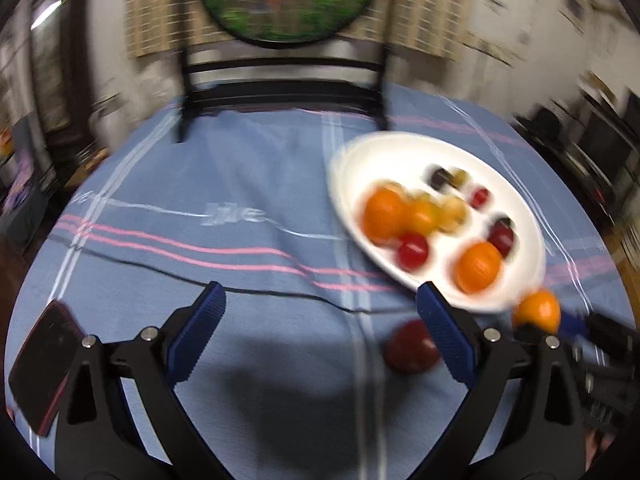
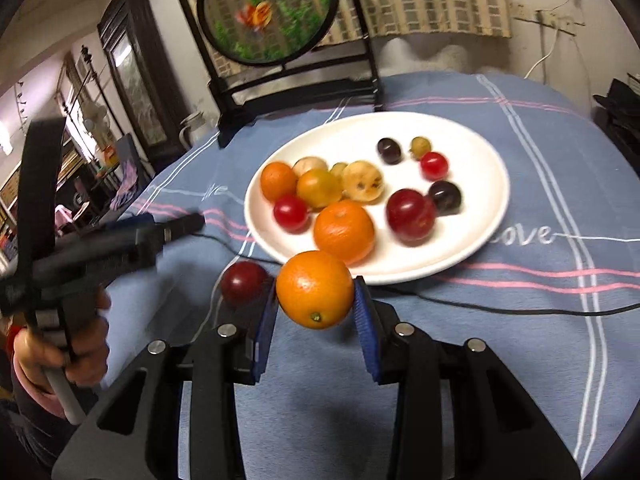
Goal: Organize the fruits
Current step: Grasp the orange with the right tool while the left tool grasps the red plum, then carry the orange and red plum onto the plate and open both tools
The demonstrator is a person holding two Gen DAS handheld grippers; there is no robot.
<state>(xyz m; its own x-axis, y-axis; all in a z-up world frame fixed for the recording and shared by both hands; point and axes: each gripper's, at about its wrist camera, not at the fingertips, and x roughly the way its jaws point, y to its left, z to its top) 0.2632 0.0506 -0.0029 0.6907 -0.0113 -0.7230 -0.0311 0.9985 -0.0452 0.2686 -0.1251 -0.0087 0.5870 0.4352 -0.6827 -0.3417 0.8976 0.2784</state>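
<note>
Where a blue cloth (image 2: 520, 208) with pink and white stripes covers the counter, a white plate (image 2: 472, 240) sits holding mixed fruit: two oranges, red and dark plums, small red tomatoes and yellowish fruits. Behind the plate stands a round framed picture of goldfish (image 2: 268, 12) on a black stand, against a wall hung with a woven blind. A dark cabinet (image 2: 136, 76) fills the room's left side in the right wrist view. A thin black cable (image 2: 520, 308) runs across the cloth in front of the plate, and a dark phone with a red edge (image 1: 44, 364) lies at the counter's near left in the left wrist view.

The right claw (image 2: 316, 320) is clamped on an orange (image 2: 315, 289), lifted just before the plate's near rim. A red plum (image 2: 244, 283) rests on the cloth just left of it, off the plate. The left claw (image 1: 320, 336) hangs above the cloth with its blue pads wide apart, gripping nothing; the plum shows beside its right pad. The person's left hand (image 2: 68, 344) grips that tool's handle at the left edge of the right wrist view.
</note>
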